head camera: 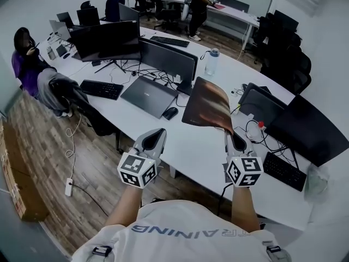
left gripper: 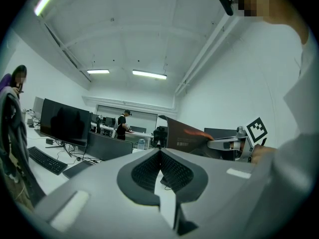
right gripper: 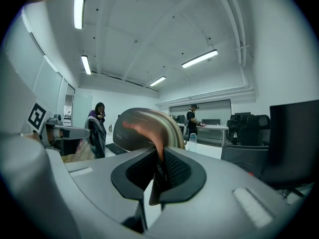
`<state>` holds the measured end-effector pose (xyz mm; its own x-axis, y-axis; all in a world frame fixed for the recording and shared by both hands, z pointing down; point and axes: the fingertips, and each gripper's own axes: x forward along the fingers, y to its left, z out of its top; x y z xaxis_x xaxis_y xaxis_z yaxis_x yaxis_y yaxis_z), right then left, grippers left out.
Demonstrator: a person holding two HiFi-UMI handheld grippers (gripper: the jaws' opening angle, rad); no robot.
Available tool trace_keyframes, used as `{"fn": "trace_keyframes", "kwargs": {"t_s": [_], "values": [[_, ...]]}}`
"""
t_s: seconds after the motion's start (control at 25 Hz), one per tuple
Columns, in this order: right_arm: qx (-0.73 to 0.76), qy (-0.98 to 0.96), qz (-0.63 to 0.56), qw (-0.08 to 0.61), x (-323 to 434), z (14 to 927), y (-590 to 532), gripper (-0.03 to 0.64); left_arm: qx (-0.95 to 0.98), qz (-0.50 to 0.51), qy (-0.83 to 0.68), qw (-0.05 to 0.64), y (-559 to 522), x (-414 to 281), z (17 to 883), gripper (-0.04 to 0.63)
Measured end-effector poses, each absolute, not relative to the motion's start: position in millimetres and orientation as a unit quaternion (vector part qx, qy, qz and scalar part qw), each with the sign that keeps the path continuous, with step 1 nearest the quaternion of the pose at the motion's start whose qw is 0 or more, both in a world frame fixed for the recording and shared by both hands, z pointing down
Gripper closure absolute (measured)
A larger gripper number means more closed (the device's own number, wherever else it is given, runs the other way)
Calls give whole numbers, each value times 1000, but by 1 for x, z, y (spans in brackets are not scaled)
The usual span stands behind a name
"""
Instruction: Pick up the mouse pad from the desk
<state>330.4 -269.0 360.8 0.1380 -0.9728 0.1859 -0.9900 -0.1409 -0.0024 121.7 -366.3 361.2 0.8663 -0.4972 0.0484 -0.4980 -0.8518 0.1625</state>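
Brown mouse pad (head camera: 210,105) hung clamped in my right fingers (right gripper: 179,173), clear of the worktop (head camera: 202,146), left fingers (left gripper: 174,173) closed empty; holding steady seemed next.

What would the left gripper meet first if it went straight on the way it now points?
Probably nothing near: the left gripper points level above the desk, through the gap between the monitor and the lifted mouse pad. Depth is unclear.

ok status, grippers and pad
Right gripper shut on pad. Left gripper shut, empty. Pad up off desk, bowed. Mouse, laptop beside it.
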Motion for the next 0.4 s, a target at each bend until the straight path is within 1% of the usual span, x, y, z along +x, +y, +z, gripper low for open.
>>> {"fn": "trace_keyframes", "kwargs": {"t_s": [0.4], "values": [[755, -649, 72, 61, 333, 360, -260, 572, 964, 3, -254, 85, -358, 125, 360, 595]]}}
